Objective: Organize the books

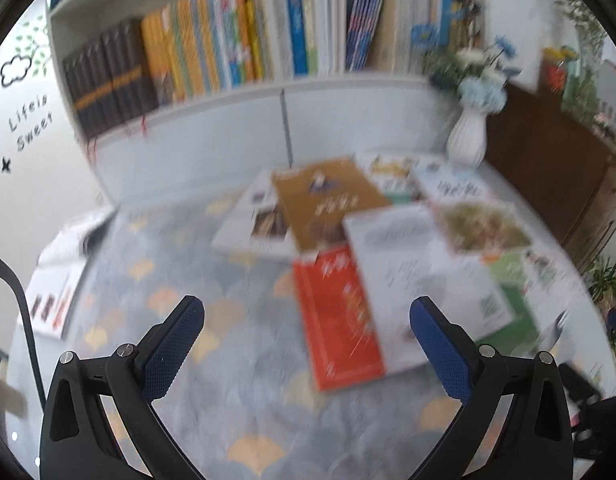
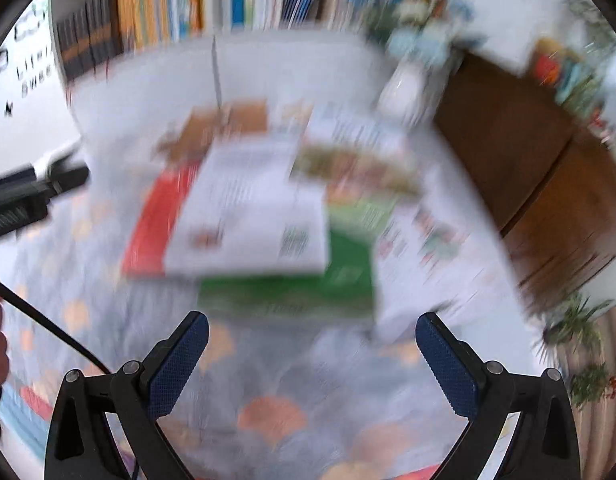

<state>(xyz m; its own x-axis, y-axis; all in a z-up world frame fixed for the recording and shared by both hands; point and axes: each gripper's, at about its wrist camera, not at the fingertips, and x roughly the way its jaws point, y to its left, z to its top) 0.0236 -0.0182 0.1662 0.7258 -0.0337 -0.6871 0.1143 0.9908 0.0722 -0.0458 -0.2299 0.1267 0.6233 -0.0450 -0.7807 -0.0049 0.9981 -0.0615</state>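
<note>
Red, white and green flat books (image 1: 340,316) lay overlapped, unsorted; left gripper (image 1: 308,344) and right gripper (image 2: 312,364) hovered wide open, empty, ready to grasp

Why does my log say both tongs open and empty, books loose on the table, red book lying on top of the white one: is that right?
One thing is wrong: the white book lies on top of the red book, covering its right edge, as the left wrist view shows. The rest holds: left tongs and right tongs are open and empty, and books lie loose on the table.
</note>
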